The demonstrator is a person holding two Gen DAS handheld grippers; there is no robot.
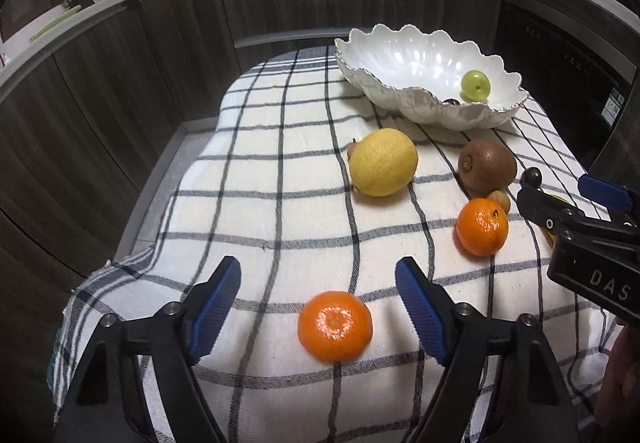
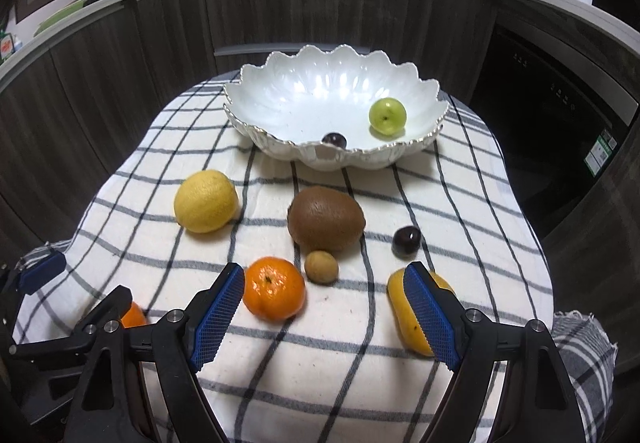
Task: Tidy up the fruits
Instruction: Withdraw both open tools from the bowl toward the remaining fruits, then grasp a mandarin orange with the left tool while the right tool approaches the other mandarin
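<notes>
Left wrist view: nearest is the left gripper [image 1: 318,307], jaws wide, with a tangerine [image 1: 335,326] lying between the blue pads [image 1: 216,307] on the checked cloth [image 1: 260,171], untouched by either. Nothing is held. This hand is plainly nearer that fruit.

Right wrist view: the right gripper [image 2: 324,309] is wide and empty too; a second tangerine [image 2: 274,289] sits just beside its left pad, a yellow fruit [image 2: 400,307] partly behind its right. The white bowl [image 2: 280,99] stands far across the table, holding a green fruit [image 2: 387,116].
</notes>
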